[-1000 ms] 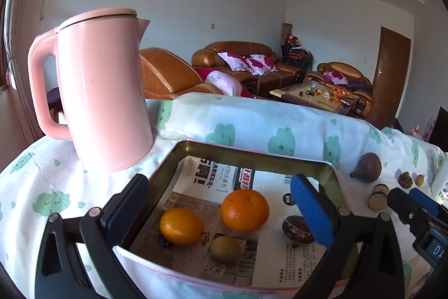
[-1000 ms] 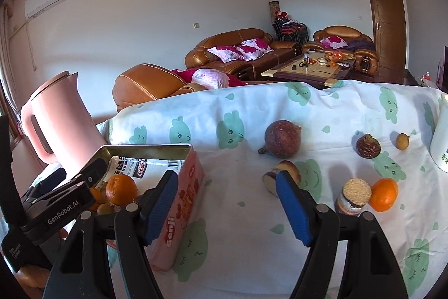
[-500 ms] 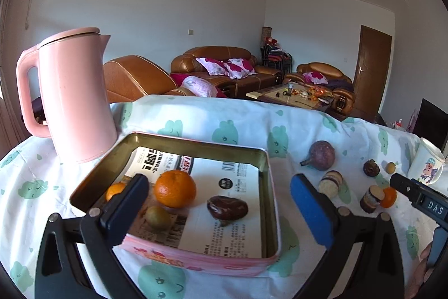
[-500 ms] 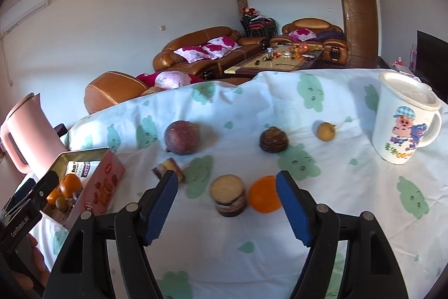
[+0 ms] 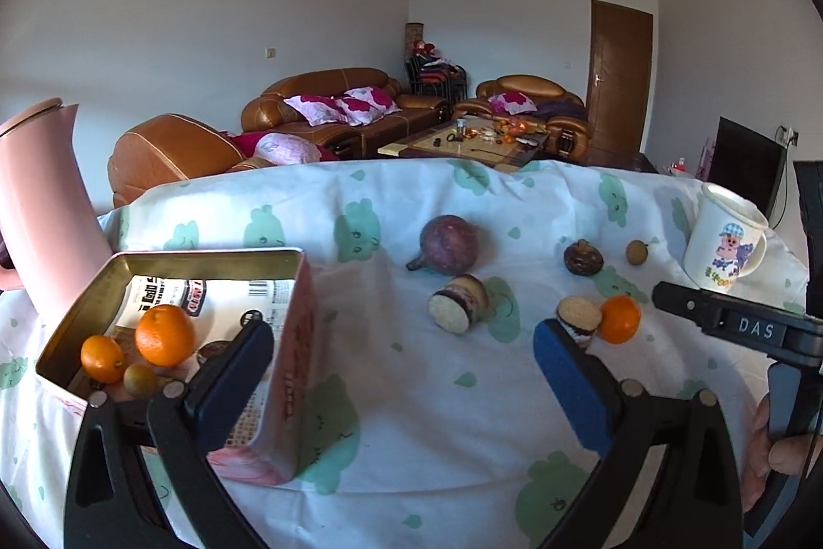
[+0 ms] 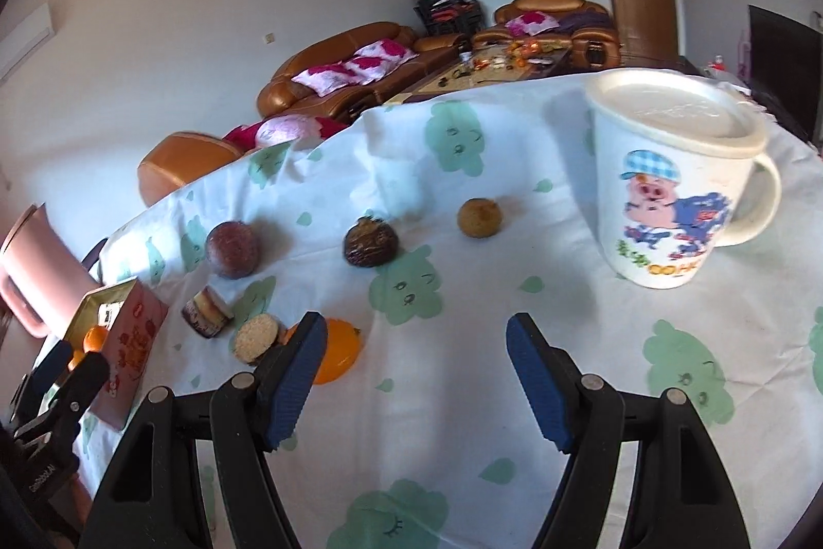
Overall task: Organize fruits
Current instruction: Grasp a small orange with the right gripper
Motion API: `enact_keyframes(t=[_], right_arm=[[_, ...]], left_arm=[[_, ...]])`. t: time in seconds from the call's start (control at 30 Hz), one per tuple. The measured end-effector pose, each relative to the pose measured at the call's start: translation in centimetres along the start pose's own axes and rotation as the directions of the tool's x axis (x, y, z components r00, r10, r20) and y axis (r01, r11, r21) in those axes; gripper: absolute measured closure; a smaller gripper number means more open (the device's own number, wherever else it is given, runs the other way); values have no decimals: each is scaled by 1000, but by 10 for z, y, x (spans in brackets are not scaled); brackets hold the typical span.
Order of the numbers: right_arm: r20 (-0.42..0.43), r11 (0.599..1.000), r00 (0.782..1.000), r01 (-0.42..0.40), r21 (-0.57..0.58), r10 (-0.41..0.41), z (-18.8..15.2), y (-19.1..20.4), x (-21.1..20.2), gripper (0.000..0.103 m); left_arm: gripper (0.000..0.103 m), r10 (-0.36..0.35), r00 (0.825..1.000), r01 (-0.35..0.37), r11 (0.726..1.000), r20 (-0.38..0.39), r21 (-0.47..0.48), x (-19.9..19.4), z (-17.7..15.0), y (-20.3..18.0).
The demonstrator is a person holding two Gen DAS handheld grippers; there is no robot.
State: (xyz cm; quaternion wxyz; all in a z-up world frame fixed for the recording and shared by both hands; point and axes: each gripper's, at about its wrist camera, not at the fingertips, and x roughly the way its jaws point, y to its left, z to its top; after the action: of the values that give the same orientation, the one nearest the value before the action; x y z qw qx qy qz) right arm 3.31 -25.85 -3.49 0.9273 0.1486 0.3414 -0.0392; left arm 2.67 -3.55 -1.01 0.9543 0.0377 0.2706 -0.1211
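Left wrist view first: the pink tin is my landmark here. It sits on the bench, which wears a white cloth with green prints, and it's lined with printed paper. Inside I count four things: two oranges, a big one and a smaller one touching it, a little greenish-brown fruit just in front of them, plus something dark half hidden behind the left claw's pad, can't tell what.

Out on the cloth to the right of the tin there are six loose pieces: one round purple fruit, two cut purple-skinned chunks with pale faces, one orange touching the farther chunk, one dark wrinkly fruit and one small tan ball farthest from the tin.

One pink kettle stands just left of the tin. One lidded cartoon mug stands well away from the tin, past all the fruit.

Left claw is spread wide, nothing in it, hanging over the tin's near right corner. Right claw is spread wide too, empty, its left pad overlapping the loose orange in the right wrist view.
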Motion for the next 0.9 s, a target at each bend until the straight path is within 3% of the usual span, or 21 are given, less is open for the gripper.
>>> enact_keyframes(t=[0.13, 0.27, 0.6, 0.67, 0.7, 0.77, 0.83, 0.9], right_arm=[[-38, 992, 999, -28, -124, 23, -4, 28, 10, 30], [-33, 977, 998, 46, -207, -54, -2, 42, 17, 37], [-171, 974, 985, -53, -220, 15, -4, 48, 42, 37], [-170, 976, 985, -55, -212, 19, -3, 45, 43, 44], [-171, 974, 985, -66, -215, 29, -2, 45, 42, 53], [-177, 973, 983, -88, -215, 50, -2, 47, 38, 61], [-171, 973, 984, -79, -217, 42, -3, 48, 34, 63], [-185, 978, 979, -120, -172, 87, -3, 40, 31, 63]], left_arm=[[0, -6, 1000, 7, 1000, -20, 13, 5, 2, -9], [0, -8, 1000, 8, 1000, -27, 14, 6, 2, -12], [0, 1, 998, 1, 1000, -55, 24, 13, 3, -18], [0, -6, 998, 8, 1000, -67, 25, 16, 4, -20], [0, -9, 997, 11, 1000, -71, 29, 18, 5, -22], [0, -12, 997, 16, 999, -77, 43, 20, 6, -28], [2, -19, 997, 23, 998, -76, 52, 23, 8, -33], [2, -30, 995, 34, 999, -90, 42, 26, 11, -34]])
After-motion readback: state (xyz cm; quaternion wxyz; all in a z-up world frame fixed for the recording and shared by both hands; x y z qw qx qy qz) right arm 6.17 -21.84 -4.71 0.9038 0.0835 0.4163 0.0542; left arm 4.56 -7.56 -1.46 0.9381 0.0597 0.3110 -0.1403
